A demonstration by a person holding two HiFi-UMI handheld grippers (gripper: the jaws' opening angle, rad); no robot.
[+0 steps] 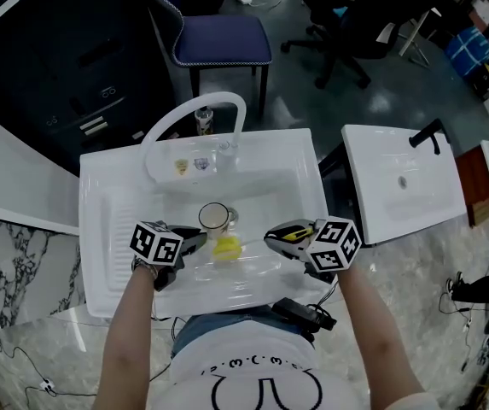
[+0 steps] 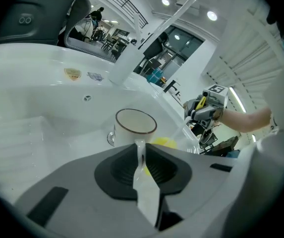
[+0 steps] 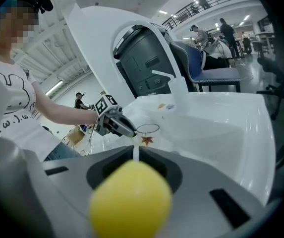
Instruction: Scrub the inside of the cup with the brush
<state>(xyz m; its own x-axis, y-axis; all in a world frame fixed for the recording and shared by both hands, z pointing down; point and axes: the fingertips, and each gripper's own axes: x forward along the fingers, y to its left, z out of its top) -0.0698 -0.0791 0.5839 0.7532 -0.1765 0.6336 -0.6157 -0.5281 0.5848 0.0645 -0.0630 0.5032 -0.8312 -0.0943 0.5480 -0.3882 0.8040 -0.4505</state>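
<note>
Cup [image 1: 213, 218] is standing upright, unheld, in the sink [image 1: 99, 229]. Left hand-held gripper [image 1: 198, 238] is hovering alongside, jaws together, empty. Right hand-held gripper [image 1: 271, 237] is clamping the brush [image 1: 226, 248]. Risk: brush pressure toppling the unsteadied cup.

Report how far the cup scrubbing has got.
Done: both grasps. The left tool is shut on the cup, upright in the sink; the right tool is shut on the brush. In hand: its yellow head sits beside the cup, outside it. Left: all the scrubbing inside.
</note>
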